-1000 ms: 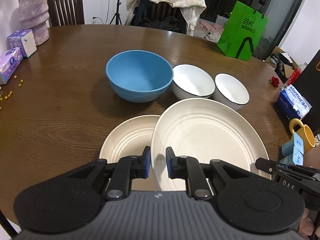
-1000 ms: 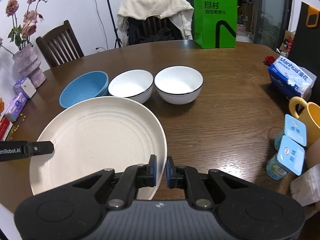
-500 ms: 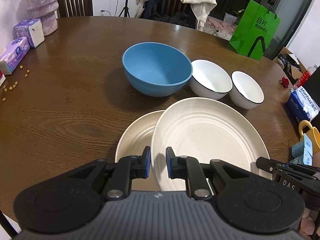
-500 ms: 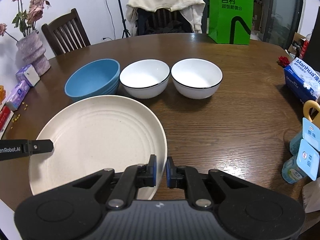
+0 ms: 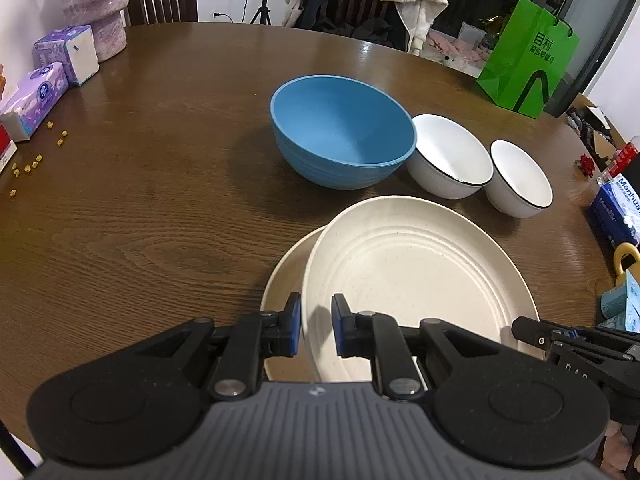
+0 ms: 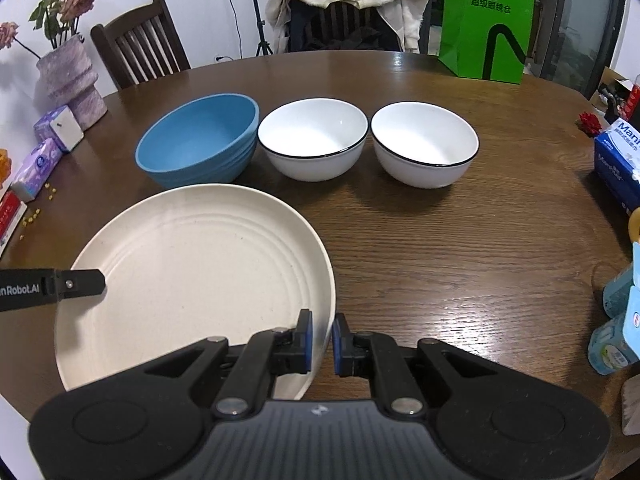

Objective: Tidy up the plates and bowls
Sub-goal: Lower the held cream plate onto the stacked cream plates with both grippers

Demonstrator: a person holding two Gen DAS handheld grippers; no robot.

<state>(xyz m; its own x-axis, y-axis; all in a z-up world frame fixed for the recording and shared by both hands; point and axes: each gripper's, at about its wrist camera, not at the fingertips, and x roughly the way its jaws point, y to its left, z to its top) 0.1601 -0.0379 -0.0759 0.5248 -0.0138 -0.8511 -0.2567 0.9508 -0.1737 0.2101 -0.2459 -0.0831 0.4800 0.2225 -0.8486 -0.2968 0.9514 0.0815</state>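
Note:
A large cream plate (image 5: pixel 412 276) hangs just above the wooden table, held by both grippers. My left gripper (image 5: pixel 316 322) is shut on its near left rim. My right gripper (image 6: pixel 322 332) is shut on its near right rim (image 6: pixel 320 264). A second cream plate (image 5: pixel 286 280) lies on the table beneath it, showing only as a crescent at the left. Behind stand a blue bowl (image 5: pixel 344 136) and two white bowls with black rims (image 5: pixel 452 152) (image 5: pixel 520 176), in a row. The right wrist view shows the same row: blue bowl (image 6: pixel 200 140) and white bowls (image 6: pixel 314 136) (image 6: pixel 424 140).
A green paper bag (image 5: pixel 528 60) stands at the far right of the table. Purple tissue packs (image 5: pixel 36 96), a vase (image 5: pixel 96 4) and scattered yellow bits (image 5: pixel 36 160) sit at the left. A blue tissue box (image 6: pixel 616 156), a yellow mug (image 5: pixel 626 256) and small bottles (image 6: pixel 616 320) crowd the right edge.
Both grippers have carried the large plate down and leftward over the lower plate, which now shows less. The bowls look closer. Both grips are unchanged.

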